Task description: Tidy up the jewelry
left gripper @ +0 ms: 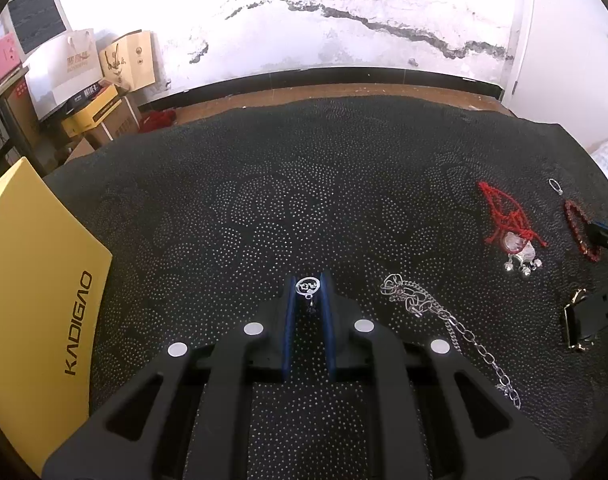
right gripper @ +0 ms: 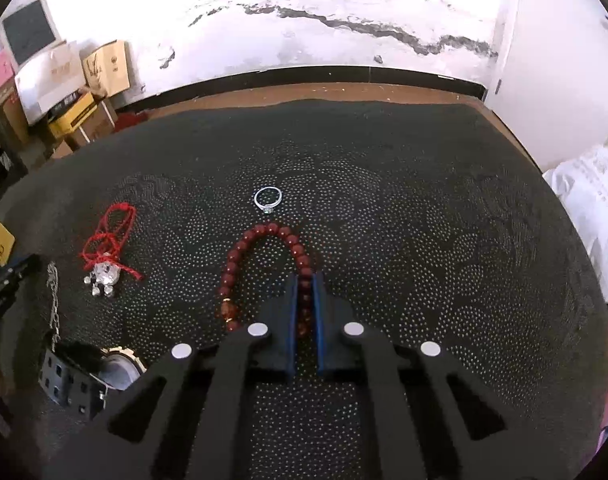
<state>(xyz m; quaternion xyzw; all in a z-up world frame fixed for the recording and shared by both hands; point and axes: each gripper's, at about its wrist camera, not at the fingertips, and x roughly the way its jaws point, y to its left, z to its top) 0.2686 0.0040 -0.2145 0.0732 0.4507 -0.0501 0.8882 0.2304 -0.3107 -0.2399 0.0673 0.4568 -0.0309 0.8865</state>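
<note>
While the left gripper (left gripper: 309, 286) pinches a light, slippery silver pendant (left gripper: 308, 285) at lower centre, the right gripper (right gripper: 304, 280) clamps the limp bead bracelet (right gripper: 264, 268) by one strand, which looks secure enough.

Watch (right gripper: 84, 376) lower left: partly behind gripper body. Yellow box (left gripper: 32, 300) cut by left edge; ring's (left gripper: 556, 186) detail too small.

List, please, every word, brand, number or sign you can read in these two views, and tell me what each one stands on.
"KADIGAO": black letters on the yellow box left of the mat.
Gold print on the white paper bag: too blurred to read.
Label on the black-and-yellow box: too small to read.
Print on the white bag at the right: unreadable.
</note>
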